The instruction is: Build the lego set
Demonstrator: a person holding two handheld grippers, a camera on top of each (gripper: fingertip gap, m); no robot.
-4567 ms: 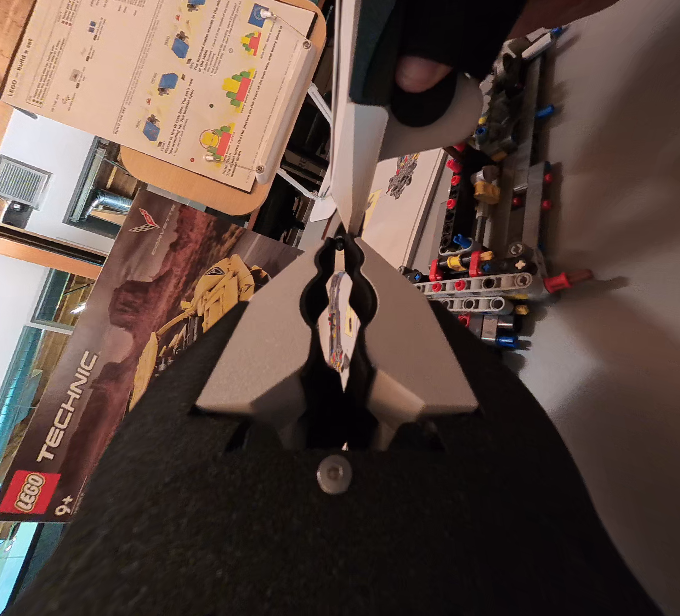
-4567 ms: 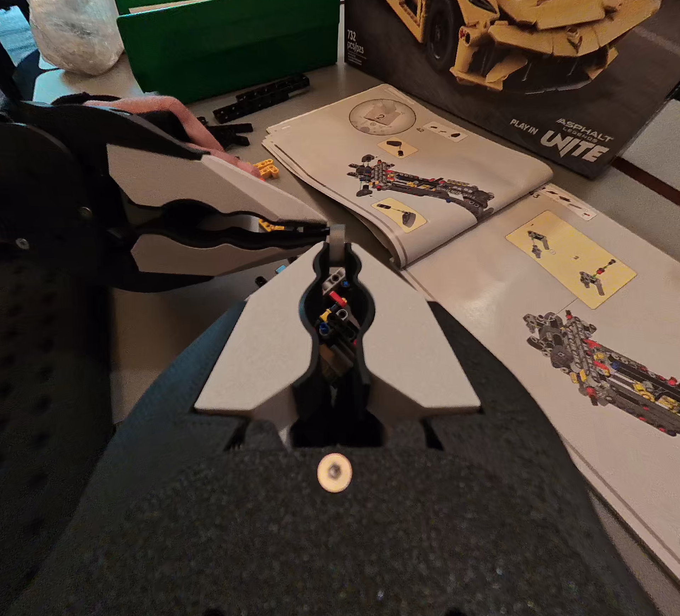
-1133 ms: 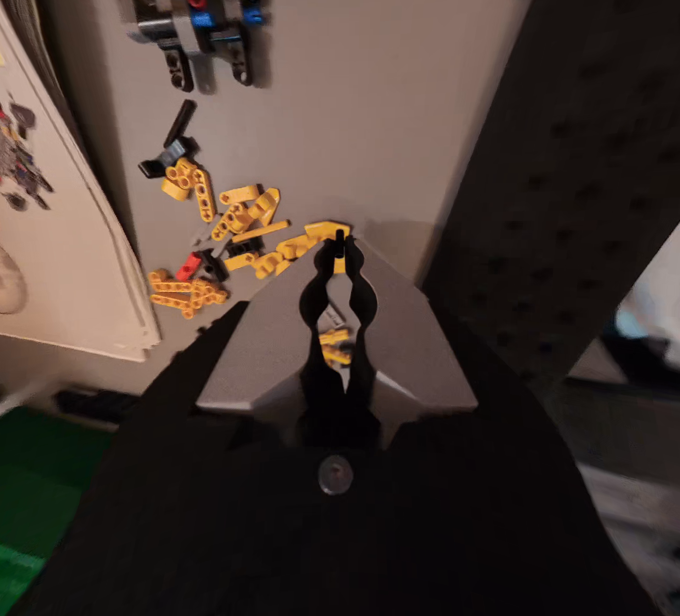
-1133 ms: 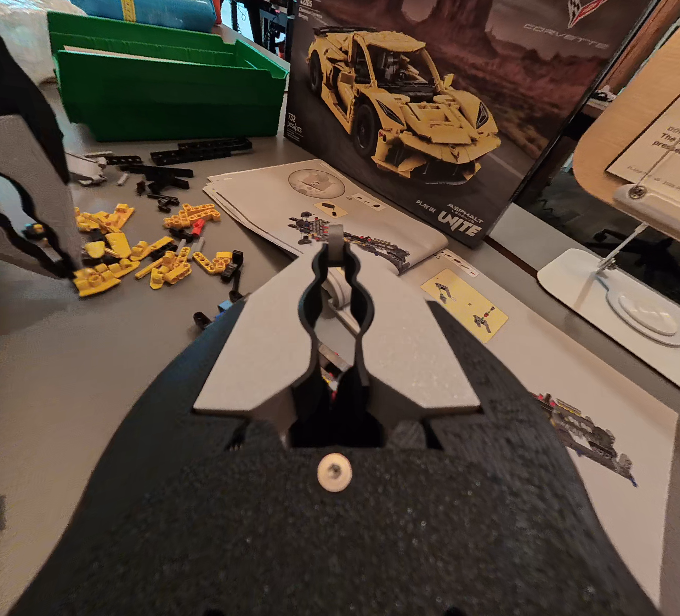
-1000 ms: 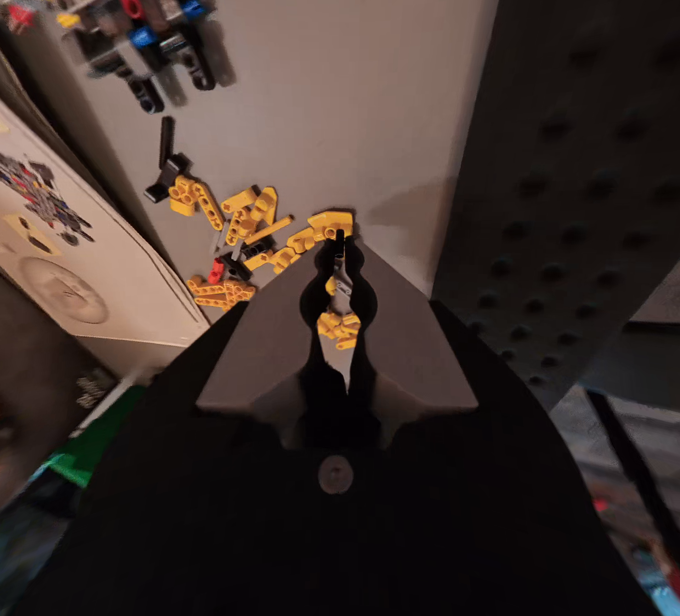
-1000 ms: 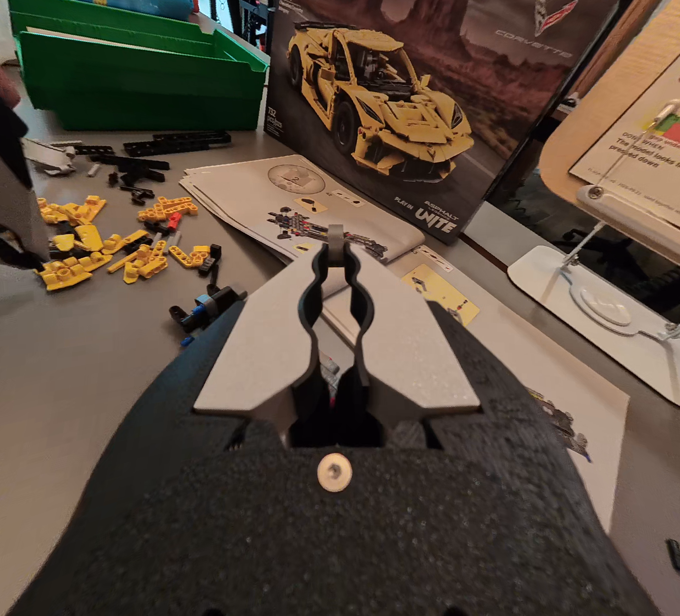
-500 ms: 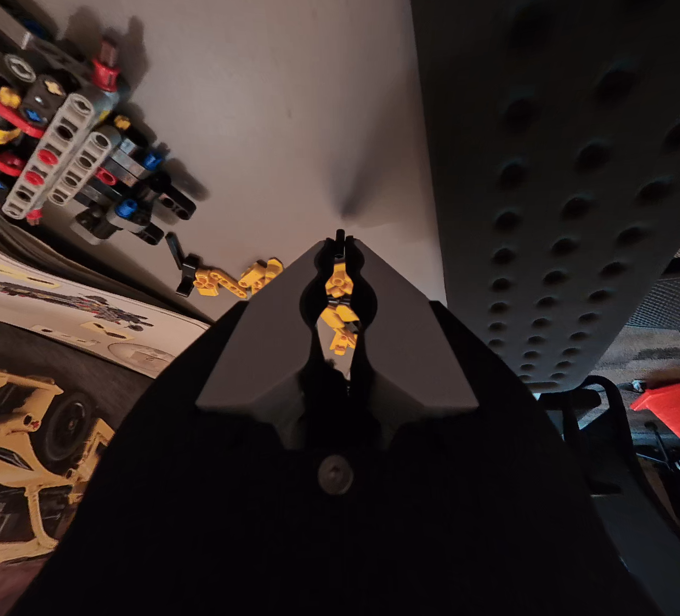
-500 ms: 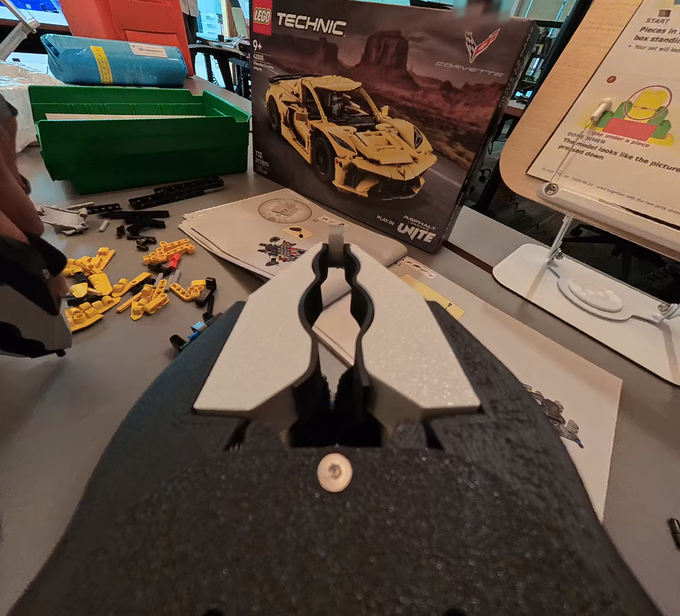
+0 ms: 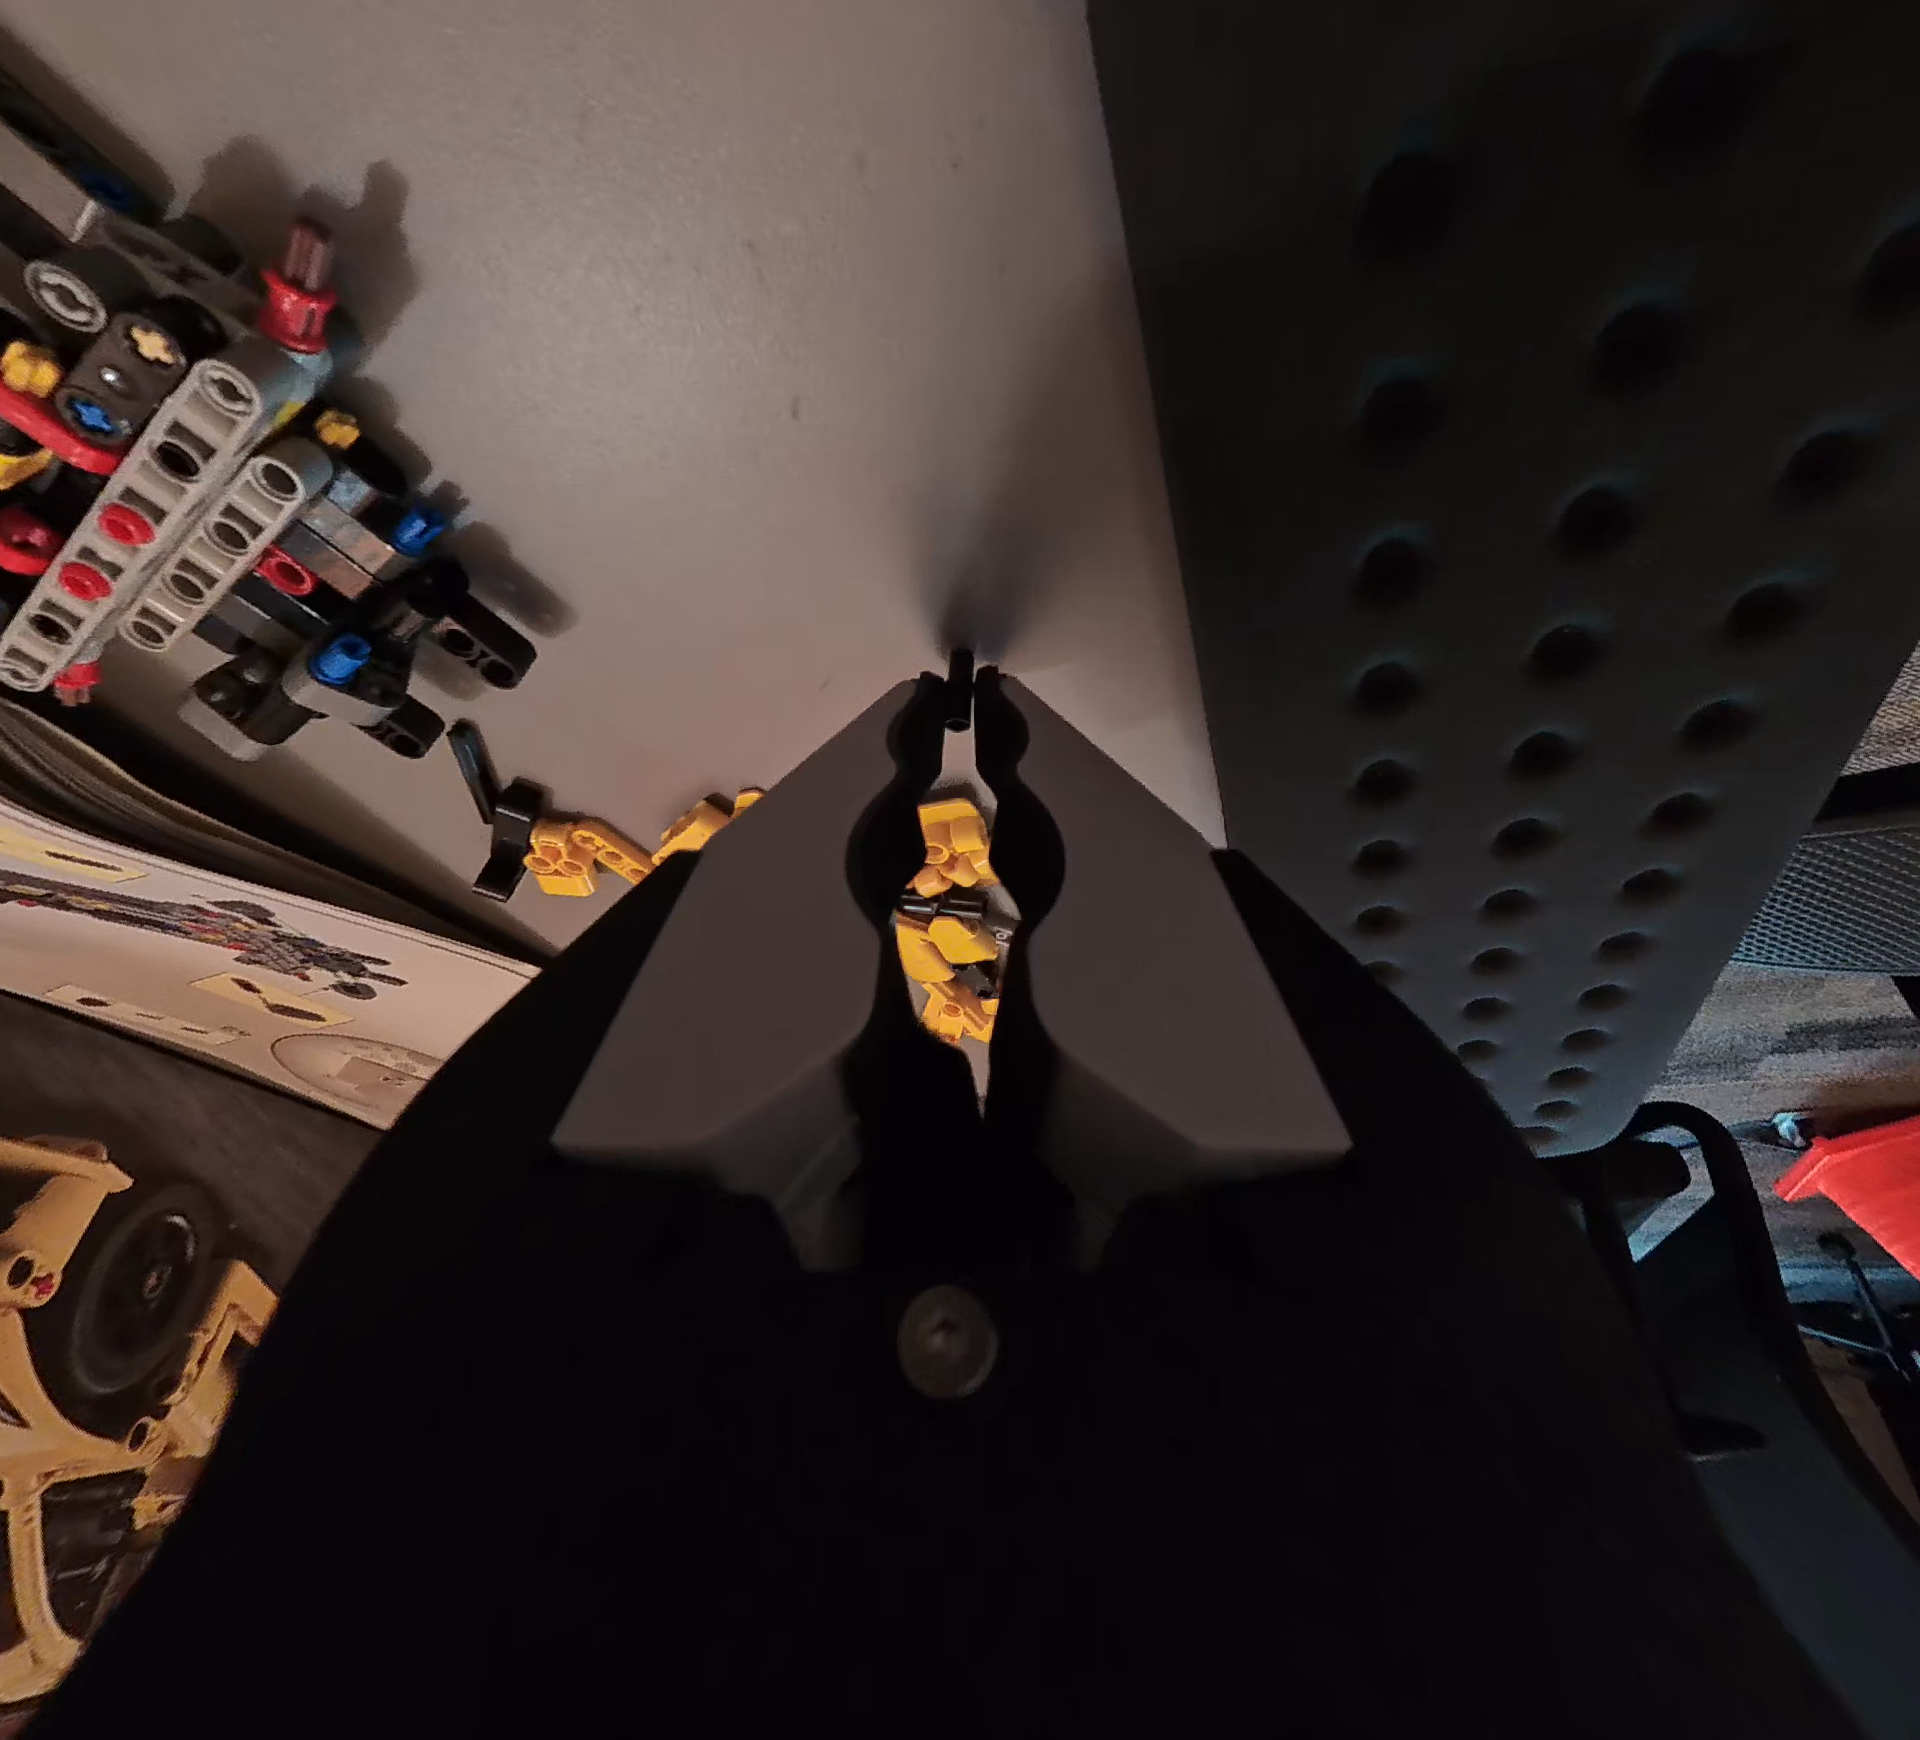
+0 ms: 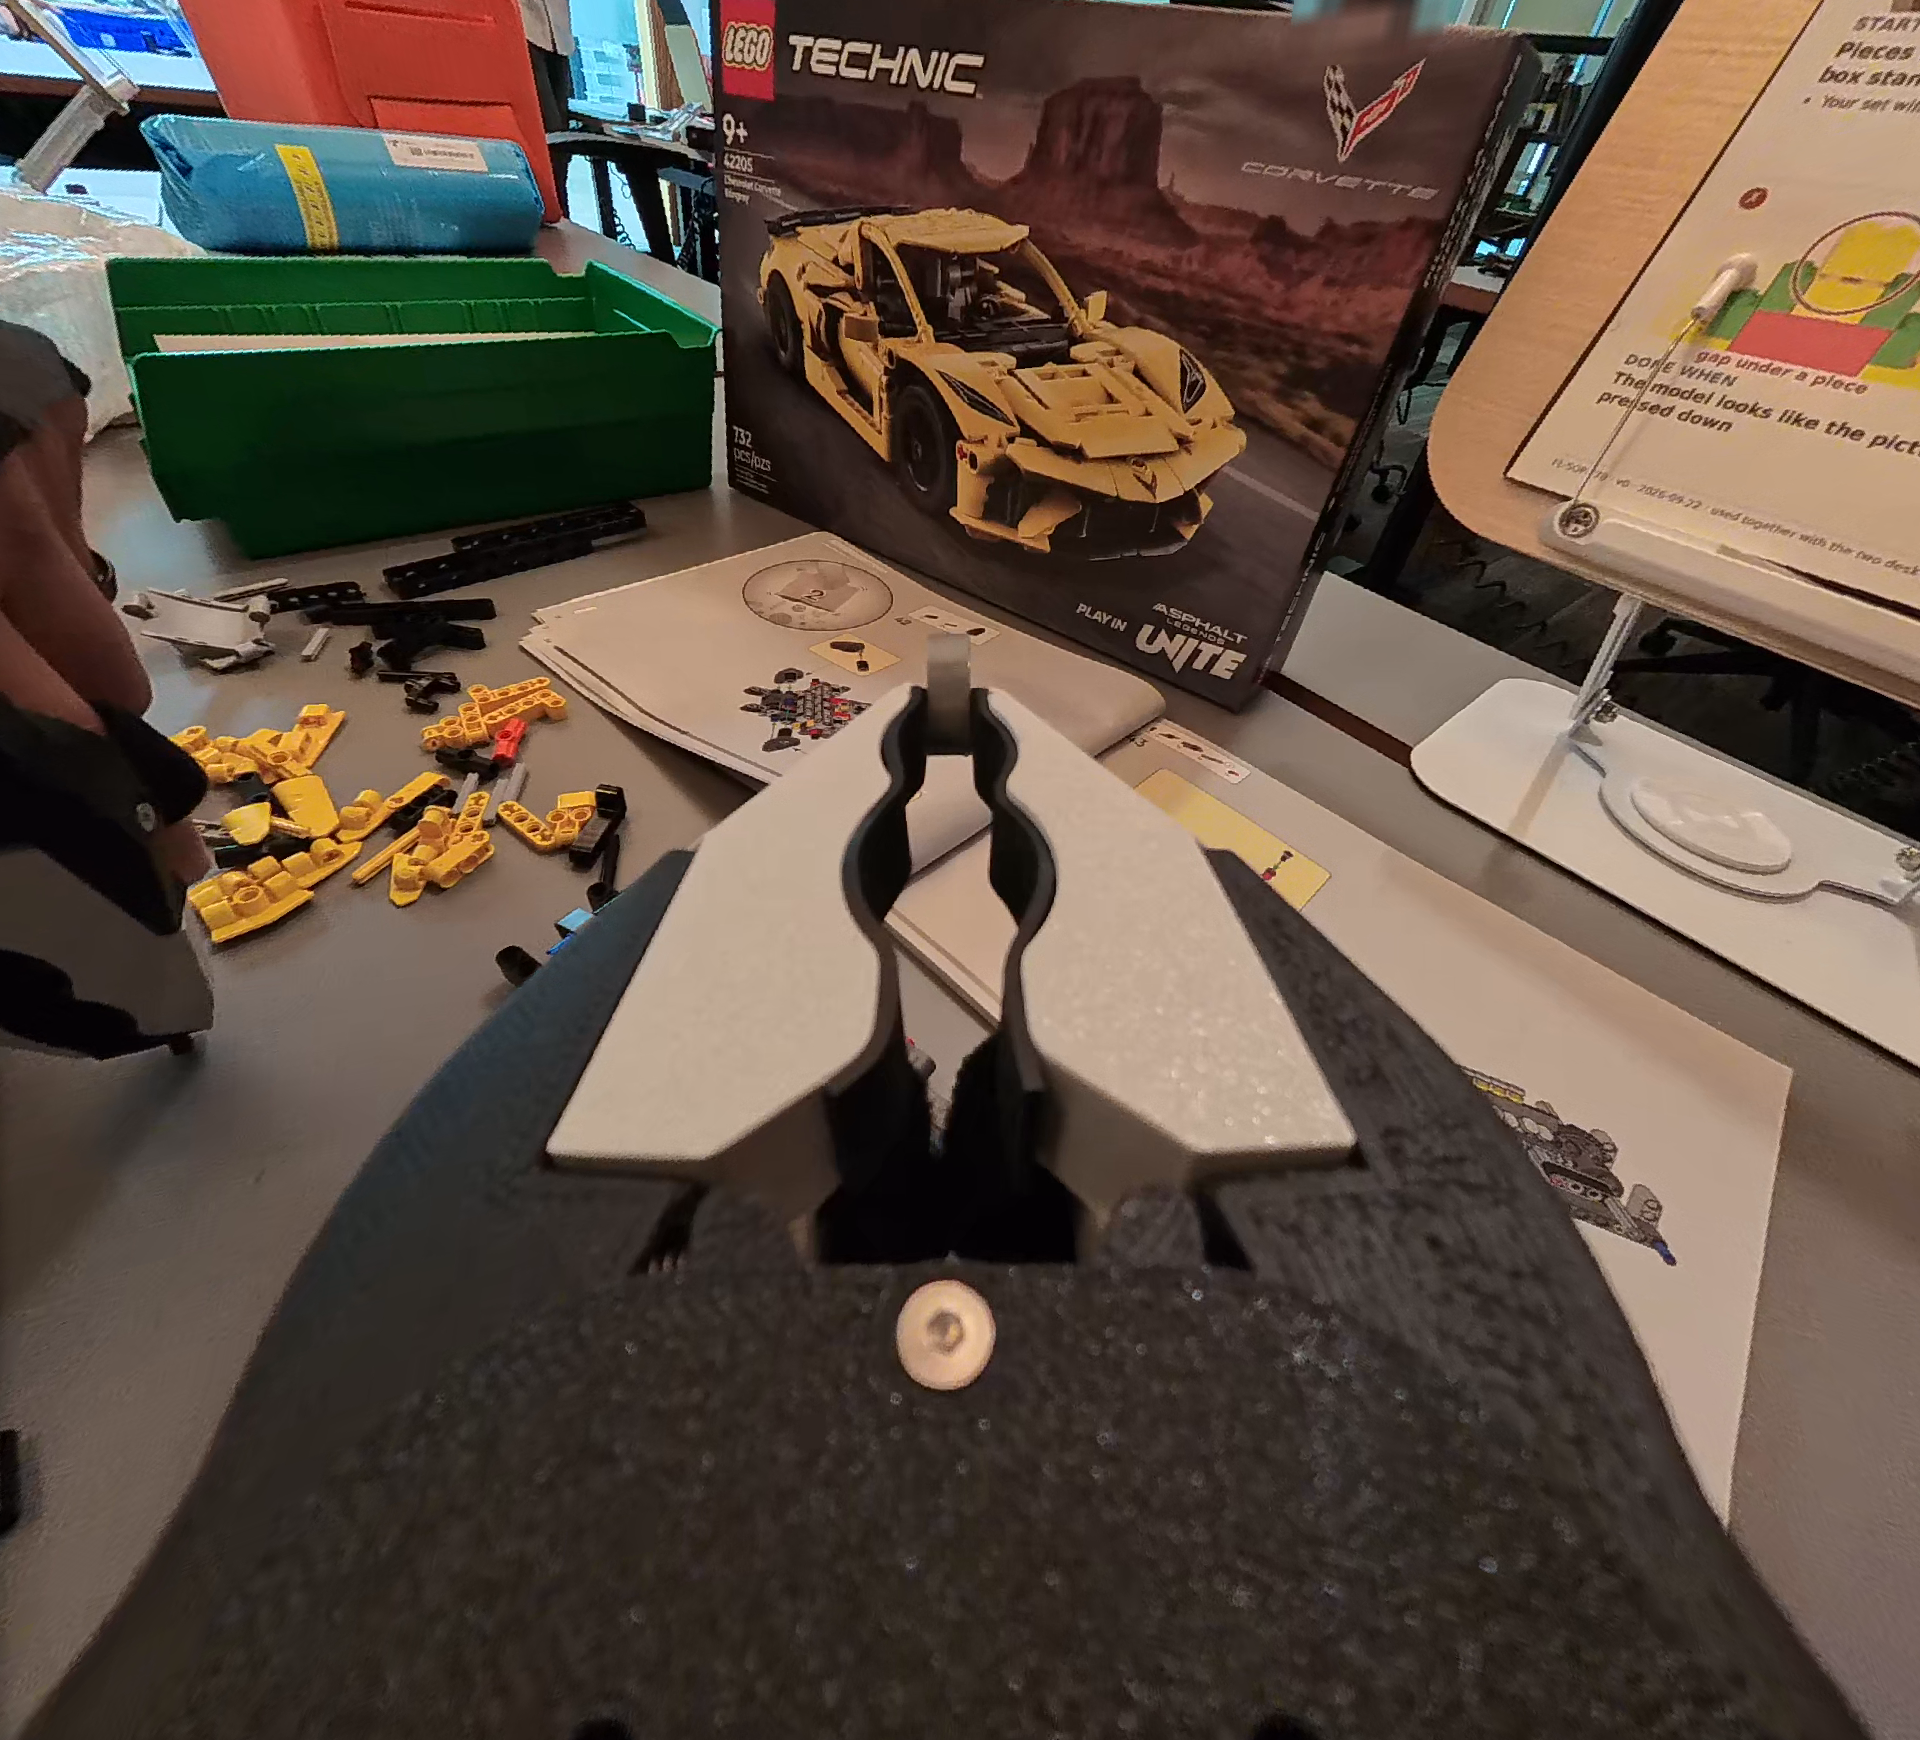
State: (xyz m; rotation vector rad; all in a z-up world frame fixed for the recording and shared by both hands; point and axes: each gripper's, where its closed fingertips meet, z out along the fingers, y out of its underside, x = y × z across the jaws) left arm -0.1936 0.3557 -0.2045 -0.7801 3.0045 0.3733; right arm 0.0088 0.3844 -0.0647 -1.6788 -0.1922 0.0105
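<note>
Chassis [image 9: 177,485], left edge of left wrist view, long axis diagonal on grey bench [image 9: 727,236]. Yellow parts [image 10: 343,817] scattered mid-left in right wrist view; box [image 10: 1091,319] upright behind manual [image 10: 727,641]. Left hand-held gripper [image 9: 958,688] pinches black pin [image 9: 960,682]; right hand-held gripper [image 10: 945,703] pinches grey piece [image 10: 948,682].

On the table [image 10: 312,1119], loose pieces [image 10: 416,817] lie left of the open manual [image 10: 831,651]; the bin [image 10: 416,412] and set box [image 10: 1091,340] stand behind, toward the far edge; the partly built frame [image 9: 187,485] seemingly lies beside the manual.
</note>
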